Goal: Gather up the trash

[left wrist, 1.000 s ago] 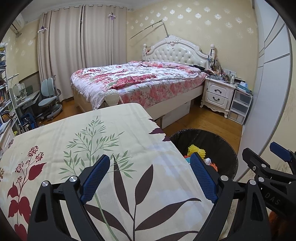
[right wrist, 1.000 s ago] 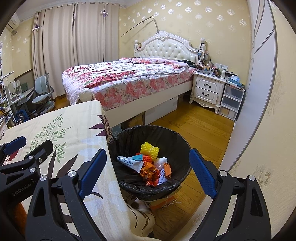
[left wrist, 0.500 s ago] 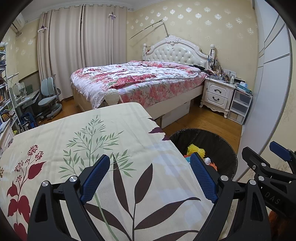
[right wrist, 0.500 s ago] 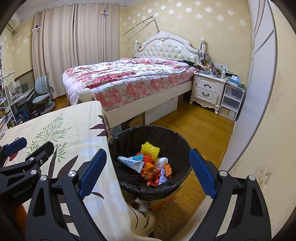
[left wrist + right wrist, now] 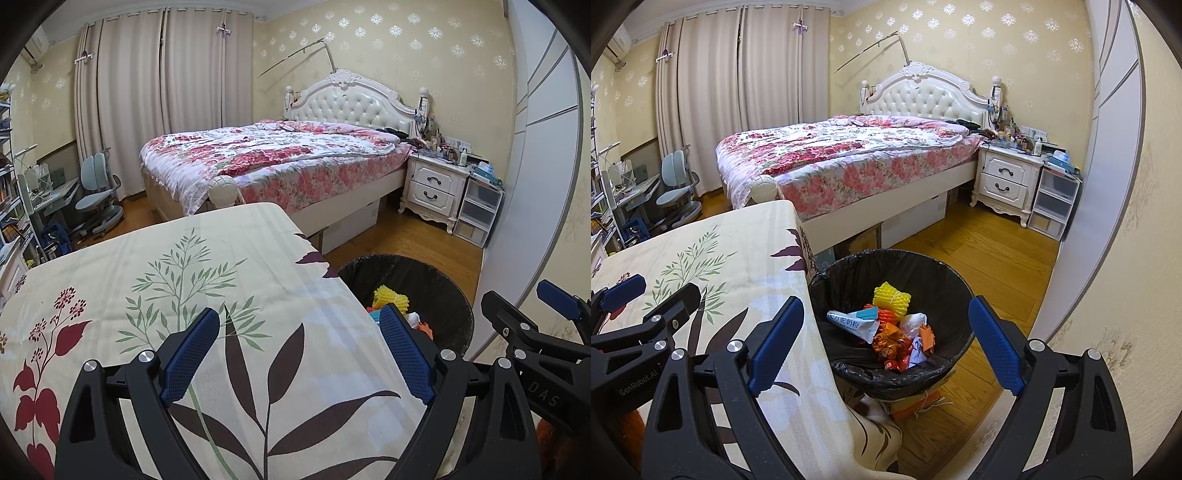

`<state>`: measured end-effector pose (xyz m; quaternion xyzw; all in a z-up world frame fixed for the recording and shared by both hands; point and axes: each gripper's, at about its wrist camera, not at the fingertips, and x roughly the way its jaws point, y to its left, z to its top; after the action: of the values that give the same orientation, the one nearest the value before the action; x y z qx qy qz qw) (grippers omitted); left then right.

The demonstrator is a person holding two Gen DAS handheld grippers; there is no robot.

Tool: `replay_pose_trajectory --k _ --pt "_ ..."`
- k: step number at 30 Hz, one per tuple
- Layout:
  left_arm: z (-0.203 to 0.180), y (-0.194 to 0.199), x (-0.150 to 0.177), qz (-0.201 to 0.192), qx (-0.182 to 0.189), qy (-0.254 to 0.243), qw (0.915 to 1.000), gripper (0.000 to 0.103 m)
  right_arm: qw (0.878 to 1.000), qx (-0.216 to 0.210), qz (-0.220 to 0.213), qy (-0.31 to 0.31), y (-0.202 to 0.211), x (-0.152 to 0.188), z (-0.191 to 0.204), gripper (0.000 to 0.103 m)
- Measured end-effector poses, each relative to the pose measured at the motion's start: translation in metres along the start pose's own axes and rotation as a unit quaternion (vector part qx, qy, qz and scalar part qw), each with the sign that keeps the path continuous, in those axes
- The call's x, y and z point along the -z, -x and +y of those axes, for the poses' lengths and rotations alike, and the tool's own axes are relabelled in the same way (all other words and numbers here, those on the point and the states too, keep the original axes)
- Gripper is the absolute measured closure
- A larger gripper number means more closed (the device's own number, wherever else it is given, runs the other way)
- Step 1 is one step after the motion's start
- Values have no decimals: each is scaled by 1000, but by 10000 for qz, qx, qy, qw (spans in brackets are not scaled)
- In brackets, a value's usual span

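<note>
A round bin with a black liner (image 5: 849,280) stands on the floor by the table's right edge; it also shows in the left wrist view (image 5: 443,280). Inside lie a yellow foam net (image 5: 891,297), a white and blue packet (image 5: 851,321), orange wrappers (image 5: 892,341) and crumpled white paper (image 5: 913,321). My right gripper (image 5: 884,347) is open and empty, held above the bin's near rim. My left gripper (image 5: 299,350) is open and empty over the table with the leaf-print cloth (image 5: 177,266).
A bed with a floral quilt (image 5: 266,158) stands beyond the table. A white nightstand (image 5: 432,188) and plastic drawers (image 5: 478,210) are at the far right. A desk chair (image 5: 98,199) is at the far left. A white wardrobe (image 5: 1108,147) borders the wooden floor (image 5: 979,251).
</note>
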<state>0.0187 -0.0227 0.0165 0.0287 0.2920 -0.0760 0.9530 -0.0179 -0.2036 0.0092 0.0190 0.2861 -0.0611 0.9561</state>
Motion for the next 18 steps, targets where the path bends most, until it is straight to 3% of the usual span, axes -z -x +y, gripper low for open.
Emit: replay_pose_trajectory --k 18 --pt "-1 0 4 -39 23 -5 10000 15 10000 2 -4 3 0 0 0 14"
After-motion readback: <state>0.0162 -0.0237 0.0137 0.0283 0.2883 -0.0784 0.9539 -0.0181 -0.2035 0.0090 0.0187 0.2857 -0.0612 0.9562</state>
